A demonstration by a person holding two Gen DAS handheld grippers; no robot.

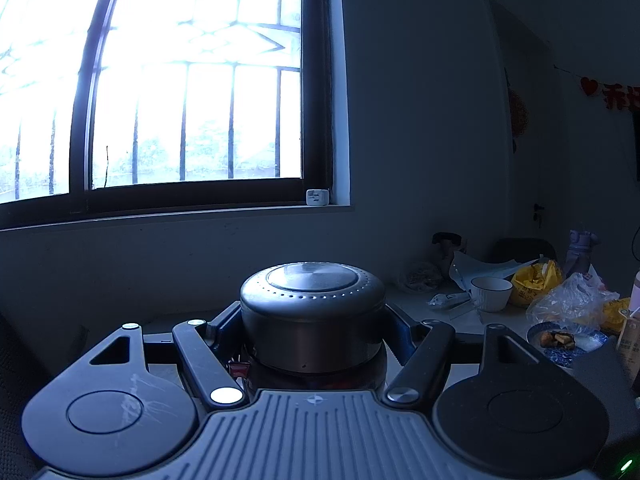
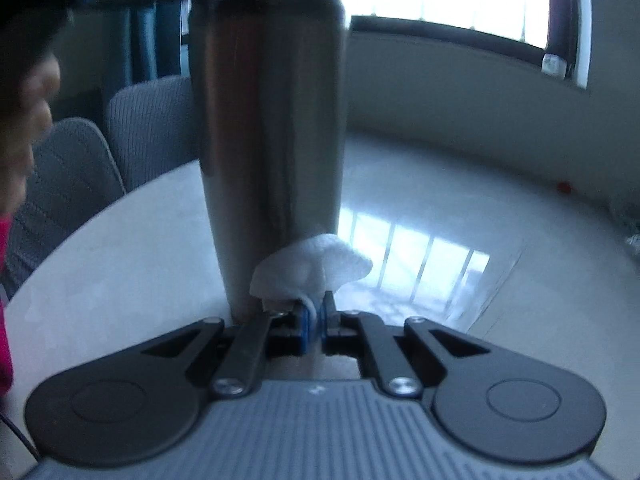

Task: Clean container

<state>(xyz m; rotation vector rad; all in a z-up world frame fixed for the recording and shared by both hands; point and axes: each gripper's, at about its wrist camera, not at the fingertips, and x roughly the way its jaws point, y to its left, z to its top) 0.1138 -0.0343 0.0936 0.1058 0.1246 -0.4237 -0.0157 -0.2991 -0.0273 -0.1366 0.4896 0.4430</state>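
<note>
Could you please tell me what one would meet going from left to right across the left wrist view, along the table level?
Left gripper closed on the flask lid → white ribbed cup → yellow bag → clear plastic bag.

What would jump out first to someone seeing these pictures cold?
Probably the tall steel flask, standing on the pale table and filling the right wrist view, with a white tissue pinched in the right gripper against its lower side. In the left wrist view, the left gripper clamps the flask's round lid, under a big, glaring barred window.
</note>
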